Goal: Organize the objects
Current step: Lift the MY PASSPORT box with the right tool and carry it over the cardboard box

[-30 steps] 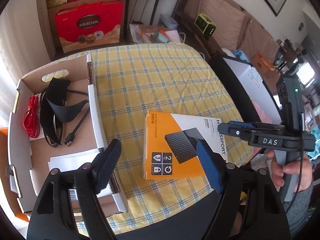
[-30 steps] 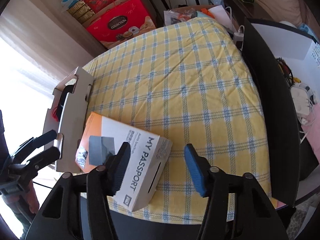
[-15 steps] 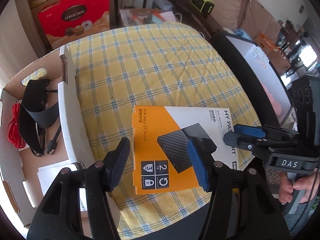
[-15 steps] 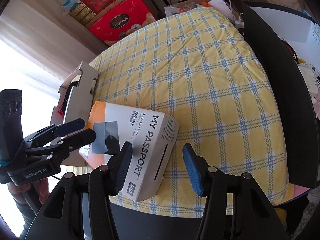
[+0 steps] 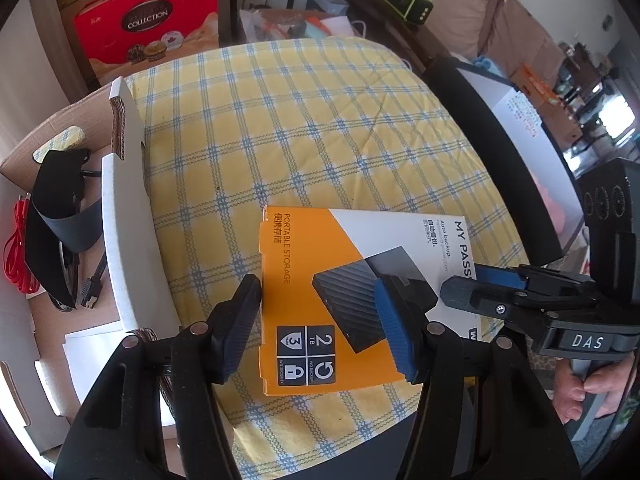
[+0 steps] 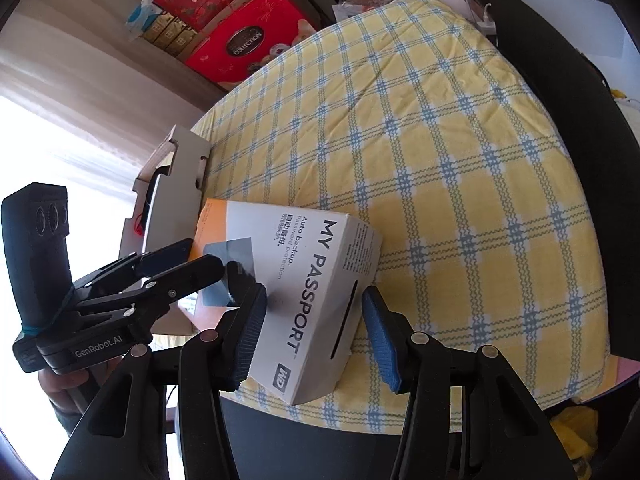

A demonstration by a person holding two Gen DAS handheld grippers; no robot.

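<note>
Left wrist view: we look down along our left gripper (image 5: 318, 330) at a hard drive box (image 5: 340, 300), orange and white, lying flat on a yellow checked tablecloth (image 5: 300, 120) near the table's near edge. Our jaws stand apart, straddling the orange end; the left pad sits just beside the box's left edge, while the blue right pad hangs over its top face, so we cannot tell whether either presses. To the left sits an open cardboard box (image 5: 124, 216) holding a black strap (image 5: 56, 216), a red cable (image 5: 16, 256) and a black cable. At the right, the right gripper (image 5: 500, 288) reaches in over the white end, with a hand (image 5: 580, 388) on its handle.

Right wrist view: our right gripper (image 6: 312, 336) straddles the white end of the same box, its jaws closing, the box between them, with a clear gap on the right side. The left gripper shows at the left.

We judge the box to be stiff, light, smooth cardboard, perhaps slick. It is best pinched across its narrow sides near an end and kept level, since hard squeezing may dent it.
</note>
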